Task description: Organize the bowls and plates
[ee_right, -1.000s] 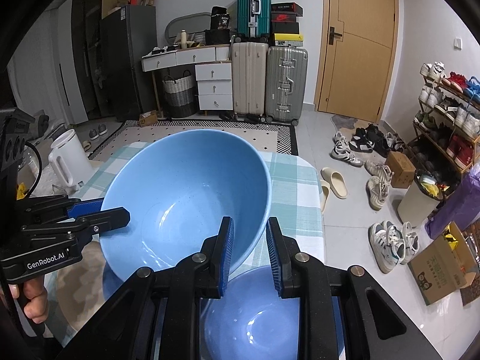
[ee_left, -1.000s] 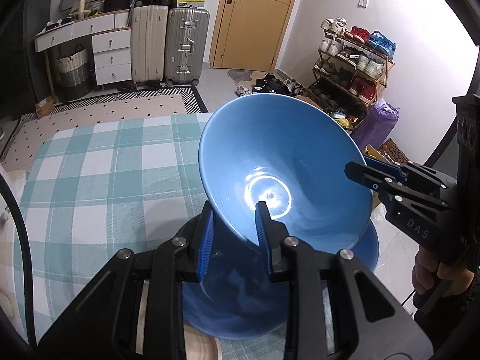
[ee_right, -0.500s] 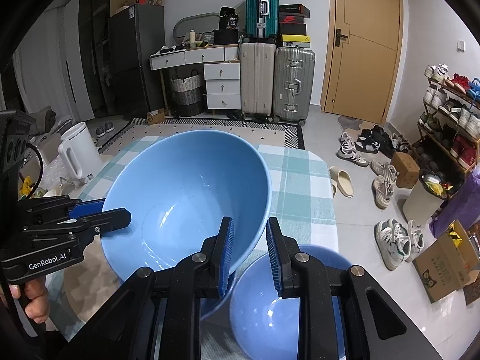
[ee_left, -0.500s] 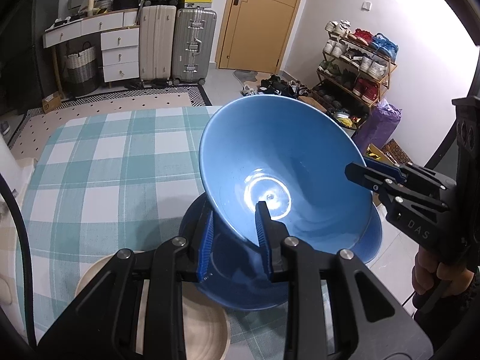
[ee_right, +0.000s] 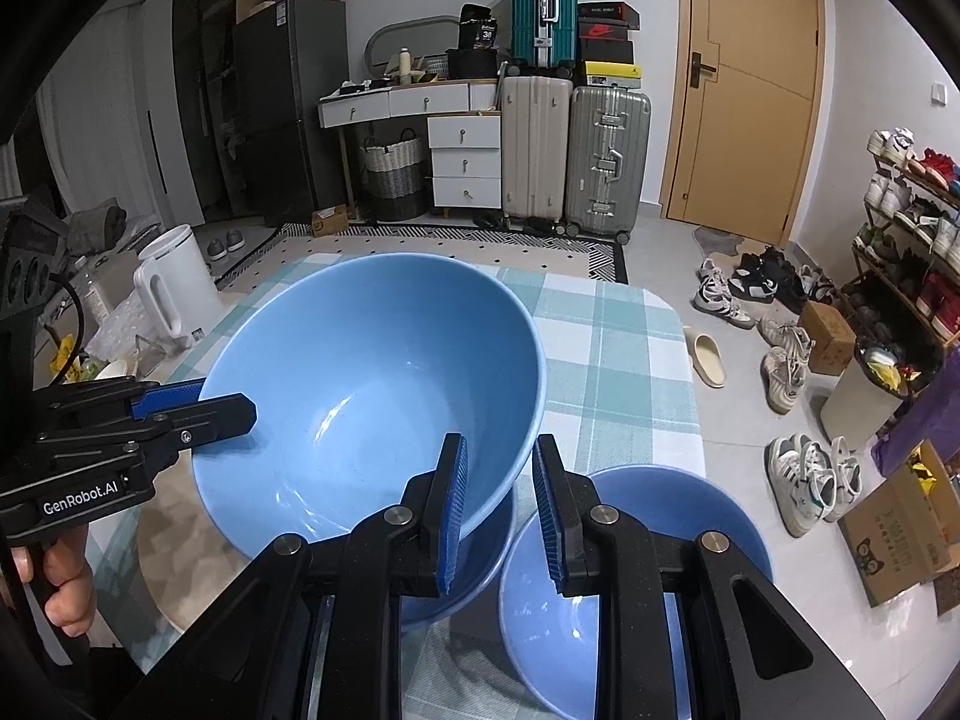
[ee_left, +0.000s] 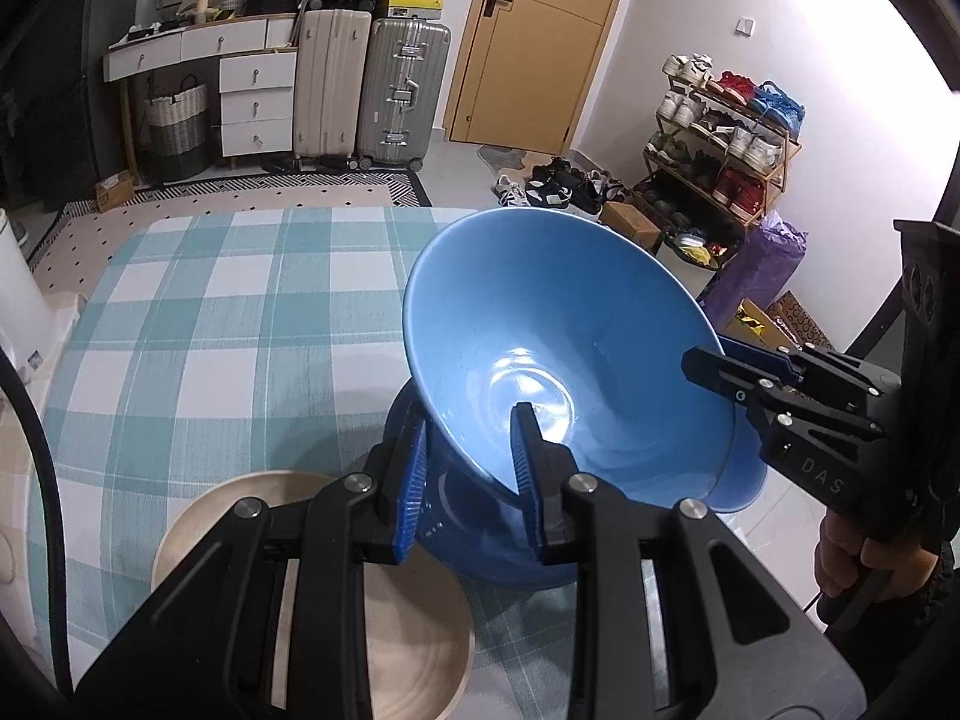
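Bowl (ee_left: 570,324) of light blue, wide and deep, hangs tilted above the counter (ee_left: 198,324), carried by both grippers at once. The left gripper (ee_left: 471,468) is clamped on the near edge of its rim, one blue pad inside the bowl and the other against the outer wall. The right gripper (ee_right: 498,498) is clamped on the opposite edge of the rim in the same way, with one pad inside and one outside. In the left wrist view the right gripper (ee_left: 720,369) reaches in from the right side, held by a hand (ee_left: 870,564); in the right wrist view the left gripper (ee_right: 222,408) comes in from the left, a hand (ee_right: 60,576) wrapped on its handle.

Directly under the held bowl sits a darker blue bowl (ee_left: 480,540) on the green-and-white checked cloth that covers the counter. Just beside it, toward the counter's right edge, stands a second blue bowl (ee_right: 636,594), upright and empty. A pale beige plate (ee_left: 384,612) lies on the cloth to the left of the darker bowl, partly hidden by the left gripper's frame.

Beyond the counter stand suitcases (ee_right: 606,156), a white drawer unit (ee_right: 465,162) and a shoe rack (ee_left: 720,138).
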The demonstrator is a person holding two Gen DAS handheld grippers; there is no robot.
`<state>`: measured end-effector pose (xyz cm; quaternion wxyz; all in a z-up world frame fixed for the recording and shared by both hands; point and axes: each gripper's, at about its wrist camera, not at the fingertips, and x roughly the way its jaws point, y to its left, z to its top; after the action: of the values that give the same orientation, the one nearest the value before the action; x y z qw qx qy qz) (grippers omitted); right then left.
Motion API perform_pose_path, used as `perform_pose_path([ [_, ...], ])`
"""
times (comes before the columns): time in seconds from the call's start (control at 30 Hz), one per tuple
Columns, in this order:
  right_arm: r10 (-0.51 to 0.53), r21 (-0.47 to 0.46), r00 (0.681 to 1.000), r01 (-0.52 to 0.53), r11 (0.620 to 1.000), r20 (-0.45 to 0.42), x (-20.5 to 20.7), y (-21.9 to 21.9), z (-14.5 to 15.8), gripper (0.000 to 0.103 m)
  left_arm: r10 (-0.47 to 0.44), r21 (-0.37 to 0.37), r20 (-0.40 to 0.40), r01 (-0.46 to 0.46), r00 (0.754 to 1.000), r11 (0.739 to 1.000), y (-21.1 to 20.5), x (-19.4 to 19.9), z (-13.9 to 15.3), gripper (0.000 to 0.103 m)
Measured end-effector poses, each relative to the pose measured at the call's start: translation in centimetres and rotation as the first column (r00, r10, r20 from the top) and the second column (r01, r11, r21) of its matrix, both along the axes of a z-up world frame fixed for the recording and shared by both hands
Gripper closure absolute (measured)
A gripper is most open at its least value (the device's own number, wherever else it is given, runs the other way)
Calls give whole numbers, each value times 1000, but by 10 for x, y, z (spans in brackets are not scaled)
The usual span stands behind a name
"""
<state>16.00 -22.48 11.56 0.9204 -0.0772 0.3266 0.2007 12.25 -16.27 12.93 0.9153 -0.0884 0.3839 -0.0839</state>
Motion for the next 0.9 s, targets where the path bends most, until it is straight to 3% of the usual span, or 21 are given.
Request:
perform_pose_path([
  [0.37, 14, -5, 1000, -14, 1000, -17, -10, 6, -20, 80, 6, 18, -26, -6, 1000, 1000, 2, -8, -26, 79],
  [0.9, 0, -15, 998, -1, 1000, -60, -1, 8, -47, 80, 1, 79, -85, 6, 996, 997, -8, 18, -74, 79],
])
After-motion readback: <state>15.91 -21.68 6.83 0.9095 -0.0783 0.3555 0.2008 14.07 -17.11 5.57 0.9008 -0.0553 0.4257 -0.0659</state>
